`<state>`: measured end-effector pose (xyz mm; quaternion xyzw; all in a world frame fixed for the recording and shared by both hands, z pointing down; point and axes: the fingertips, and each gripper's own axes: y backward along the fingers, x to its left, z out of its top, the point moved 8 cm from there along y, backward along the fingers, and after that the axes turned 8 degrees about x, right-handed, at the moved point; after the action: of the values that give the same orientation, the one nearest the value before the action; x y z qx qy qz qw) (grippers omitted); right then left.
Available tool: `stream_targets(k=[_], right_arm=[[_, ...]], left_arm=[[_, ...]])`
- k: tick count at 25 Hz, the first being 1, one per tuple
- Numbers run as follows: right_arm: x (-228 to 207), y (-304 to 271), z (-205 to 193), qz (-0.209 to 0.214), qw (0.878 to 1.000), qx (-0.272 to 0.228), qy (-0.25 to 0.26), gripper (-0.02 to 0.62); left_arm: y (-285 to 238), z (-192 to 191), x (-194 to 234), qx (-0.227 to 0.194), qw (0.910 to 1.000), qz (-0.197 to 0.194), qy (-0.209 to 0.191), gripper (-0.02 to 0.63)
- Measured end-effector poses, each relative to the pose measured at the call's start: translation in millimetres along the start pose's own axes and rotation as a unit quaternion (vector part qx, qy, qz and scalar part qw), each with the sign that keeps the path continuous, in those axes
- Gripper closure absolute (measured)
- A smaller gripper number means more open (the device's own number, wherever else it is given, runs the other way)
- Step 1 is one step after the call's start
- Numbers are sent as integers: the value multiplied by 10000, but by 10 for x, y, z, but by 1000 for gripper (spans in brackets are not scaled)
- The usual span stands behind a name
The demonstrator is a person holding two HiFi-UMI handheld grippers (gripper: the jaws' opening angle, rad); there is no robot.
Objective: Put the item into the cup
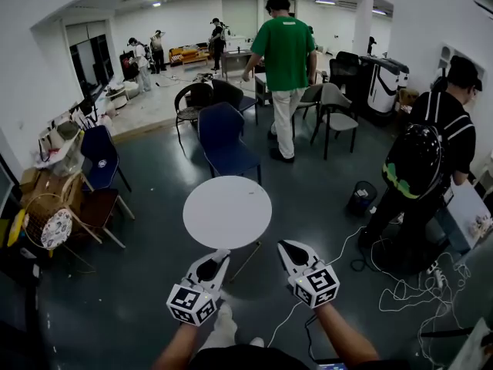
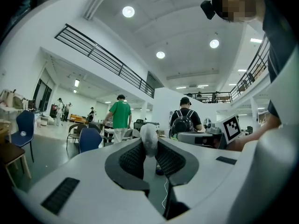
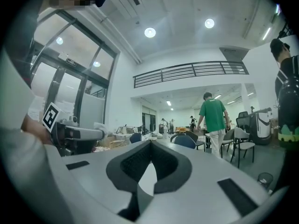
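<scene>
Between the jaws of your left gripper (image 2: 149, 147), right at their tips, the pale item (image 2: 149, 136) is pinched; held so far out, a jolt could drop it to the floor (image 1: 139, 299). The jaws of your right gripper (image 3: 150, 146) are pressed together, empty. No cup shows, not even on the round surface (image 1: 227, 210) ahead.

Pale rounded item (image 2: 149, 136) stands upright, pinched between left tool (image 2: 150, 146) tips.
</scene>
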<state>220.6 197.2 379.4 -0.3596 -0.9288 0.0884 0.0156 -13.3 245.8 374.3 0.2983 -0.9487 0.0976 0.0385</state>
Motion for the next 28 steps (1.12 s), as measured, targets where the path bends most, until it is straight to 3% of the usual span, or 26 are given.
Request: stream_targets(k=[13, 28], right_arm=[[-137, -428, 1, -81, 9999, 83, -33, 578], [-340, -1295, 104, -144, 9997, 184, -4, 578]], left_arm=[[-287, -13, 384, 43, 10000, -44, 36, 534], [-717, 112, 1173, 12, 10000, -25, -89, 534]])
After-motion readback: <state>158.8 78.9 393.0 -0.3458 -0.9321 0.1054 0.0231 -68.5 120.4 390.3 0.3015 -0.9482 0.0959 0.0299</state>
